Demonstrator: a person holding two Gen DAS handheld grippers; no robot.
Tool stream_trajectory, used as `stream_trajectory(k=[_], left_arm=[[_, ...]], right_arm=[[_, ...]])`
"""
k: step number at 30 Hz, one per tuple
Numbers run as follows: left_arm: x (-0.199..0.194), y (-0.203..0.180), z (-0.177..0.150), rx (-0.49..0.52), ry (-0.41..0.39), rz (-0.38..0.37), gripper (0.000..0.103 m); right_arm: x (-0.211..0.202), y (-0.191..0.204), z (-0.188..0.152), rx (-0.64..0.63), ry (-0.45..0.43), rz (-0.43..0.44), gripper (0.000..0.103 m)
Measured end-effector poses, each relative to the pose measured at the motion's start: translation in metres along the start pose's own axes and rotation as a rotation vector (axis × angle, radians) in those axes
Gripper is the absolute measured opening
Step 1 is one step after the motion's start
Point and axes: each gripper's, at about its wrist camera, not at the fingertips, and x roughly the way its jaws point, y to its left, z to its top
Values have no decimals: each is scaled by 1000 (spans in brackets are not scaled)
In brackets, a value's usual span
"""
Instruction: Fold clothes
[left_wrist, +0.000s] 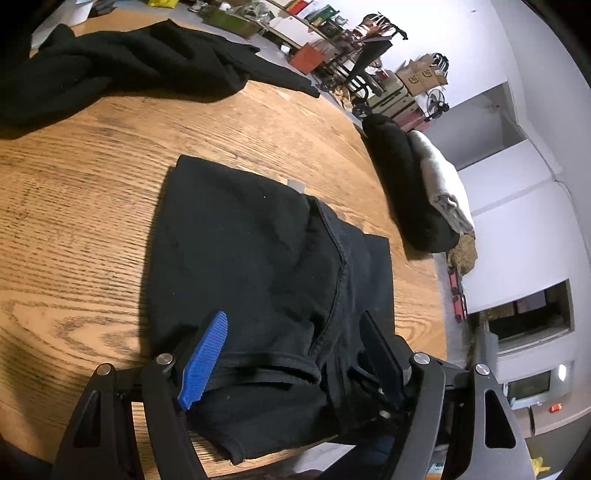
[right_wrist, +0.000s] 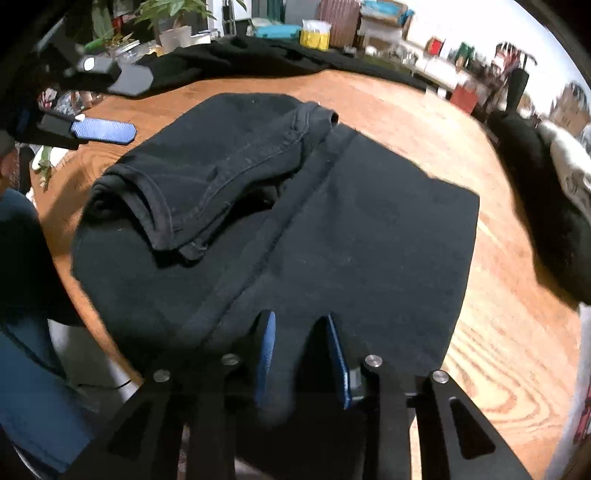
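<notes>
A pair of black jeans (left_wrist: 258, 240) lies partly folded on the round wooden table (left_wrist: 74, 221). In the right wrist view one folded-over leg end (right_wrist: 207, 177) rests on top of the flat part of the jeans (right_wrist: 369, 229). My right gripper (right_wrist: 300, 317) sits at the near edge of the jeans, and a raised pinch of black cloth fills the gap between its blue pads. My left gripper (left_wrist: 293, 317) stands wide open over the other end. Seen from the right wrist, the left gripper (right_wrist: 138, 105) hovers beside the jeans with nothing in it.
A loose black garment (left_wrist: 129, 62) sprawls across the far side of the table. A folded stack of black and grey clothes (left_wrist: 417, 184) sits at the table's right edge. A person's blue-trousered leg (right_wrist: 29, 350) stands at the near left. Cluttered shelves lie beyond.
</notes>
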Motion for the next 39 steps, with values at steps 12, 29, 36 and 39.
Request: stream_trajectory(k=[12,29,36,39], left_arm=[[5,6,7,-16,-41,56,75],[8,13,5,-38,-21,45,75],[19,-24,-12,123,75,-98,75],[30,-61,-35,300,124,-126,75]], right_arm=[[-16,-2,7,27,-4,108,51],[-47,-70,-17,214,10,42,31],[-78,-96,-26,293,-11,4,40],[-82,-89,-34,230,11,-43,39]])
